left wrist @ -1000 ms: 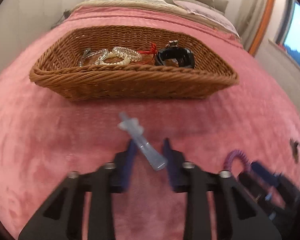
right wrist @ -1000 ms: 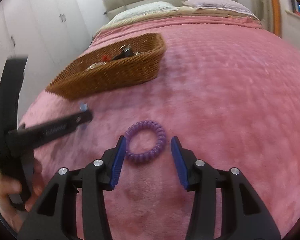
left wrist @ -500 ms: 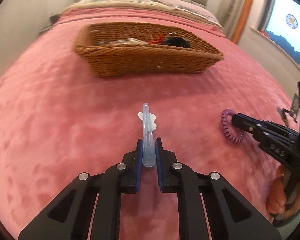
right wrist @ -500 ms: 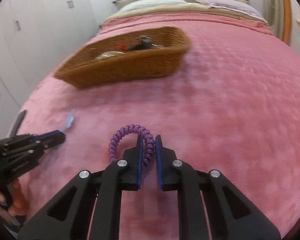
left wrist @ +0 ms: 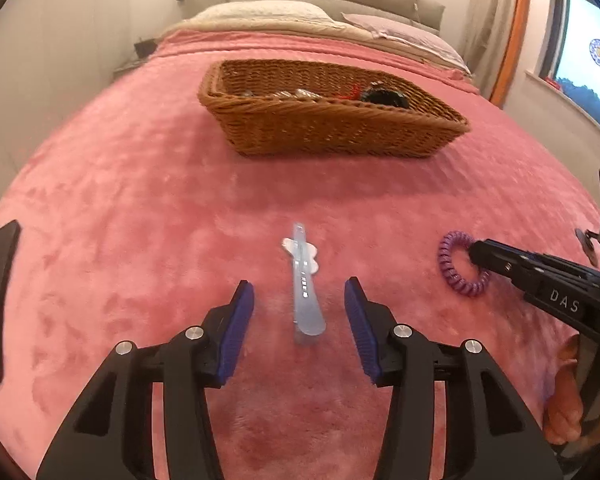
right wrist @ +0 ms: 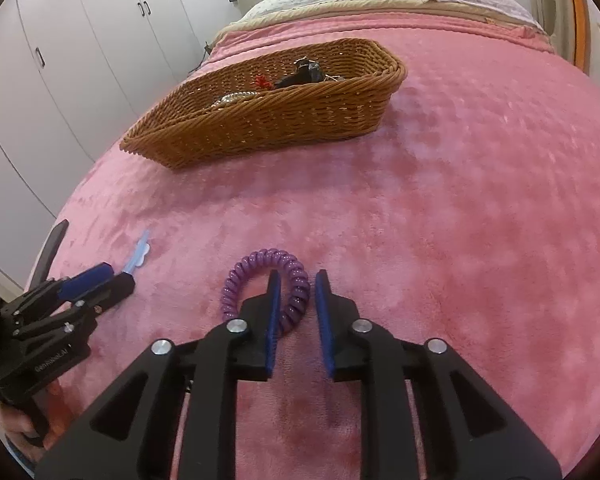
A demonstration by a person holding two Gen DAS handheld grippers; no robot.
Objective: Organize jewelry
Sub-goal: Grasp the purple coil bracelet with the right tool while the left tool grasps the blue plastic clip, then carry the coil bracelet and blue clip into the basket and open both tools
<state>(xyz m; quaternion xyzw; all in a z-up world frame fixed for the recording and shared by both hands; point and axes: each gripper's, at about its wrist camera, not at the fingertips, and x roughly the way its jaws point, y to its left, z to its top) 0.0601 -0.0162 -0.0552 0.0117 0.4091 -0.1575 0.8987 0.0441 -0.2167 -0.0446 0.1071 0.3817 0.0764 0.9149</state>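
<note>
Left wrist view shows my left gripper (left wrist: 299, 307) open around the light, stiff, slippery hair clip (left wrist: 303, 280) short of the basket (left wrist: 340, 132), best pinched mid-shaft, while my right gripper (right wrist: 296, 300), slightly parted, straddles the springy coil tie (right wrist: 260, 280).

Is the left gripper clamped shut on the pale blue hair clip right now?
No, the left gripper stands open, its pads apart on either side of the hair clip, which lies on the pink blanket.

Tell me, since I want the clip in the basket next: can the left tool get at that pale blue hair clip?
Probably yes. The left tool is open, and the hair clip lies flat on the blanket between its fingers, with nothing over it.
</note>
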